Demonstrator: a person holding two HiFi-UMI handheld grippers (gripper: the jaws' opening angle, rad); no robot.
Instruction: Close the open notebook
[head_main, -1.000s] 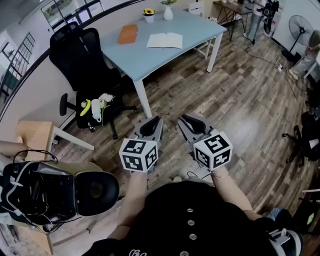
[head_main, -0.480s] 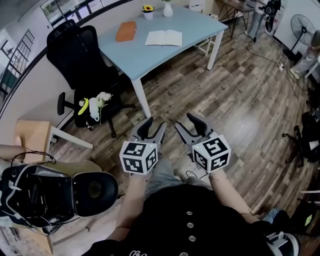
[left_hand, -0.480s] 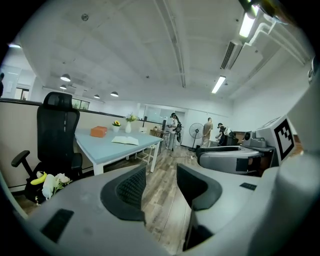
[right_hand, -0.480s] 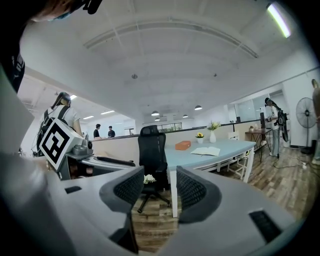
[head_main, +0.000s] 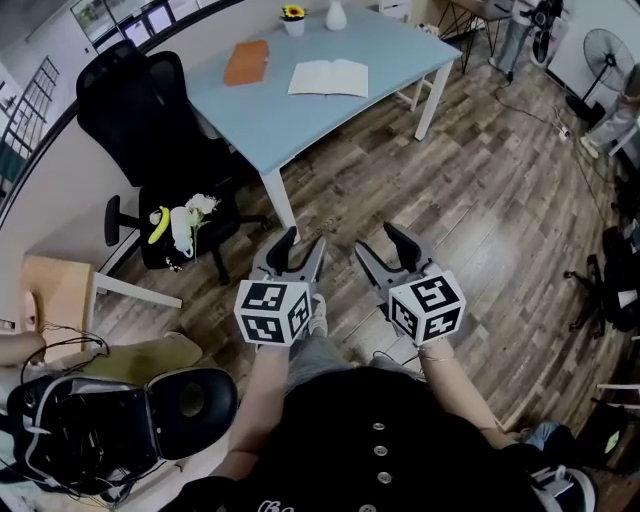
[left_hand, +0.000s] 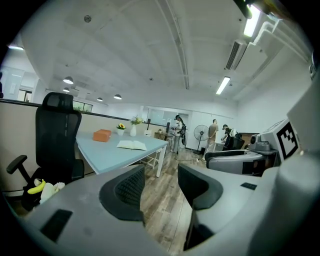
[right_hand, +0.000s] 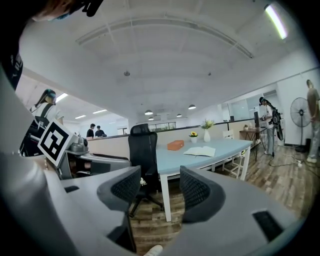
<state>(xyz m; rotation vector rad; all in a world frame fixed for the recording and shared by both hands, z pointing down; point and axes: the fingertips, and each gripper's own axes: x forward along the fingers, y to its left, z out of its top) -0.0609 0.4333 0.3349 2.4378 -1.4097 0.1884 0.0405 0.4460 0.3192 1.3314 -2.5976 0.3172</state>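
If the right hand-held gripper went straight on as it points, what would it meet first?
Probably the white table leg, seen between the open jaws of the right hand-held gripper; depth is unclear.

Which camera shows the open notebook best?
The head view: it looks down on the open notebook, both pages visible on the blue table. Both gripper views show it small, far off and nearly edge-on.

The right gripper (right_hand: 159, 194) holds its fingers (right_hand: 196, 192) apart, with nothing between them. Beyond them, the open notebook (right_hand: 200, 151) lies flat on a light-blue tabletop (right_hand: 227, 148). Left of the notebook sits an orange box (right_hand: 175, 145). Behind the notebook stand a sunflower pot (right_hand: 193, 136) and a white vase (right_hand: 206, 134). Further left of the notebook stands a black office chair (right_hand: 142, 150).
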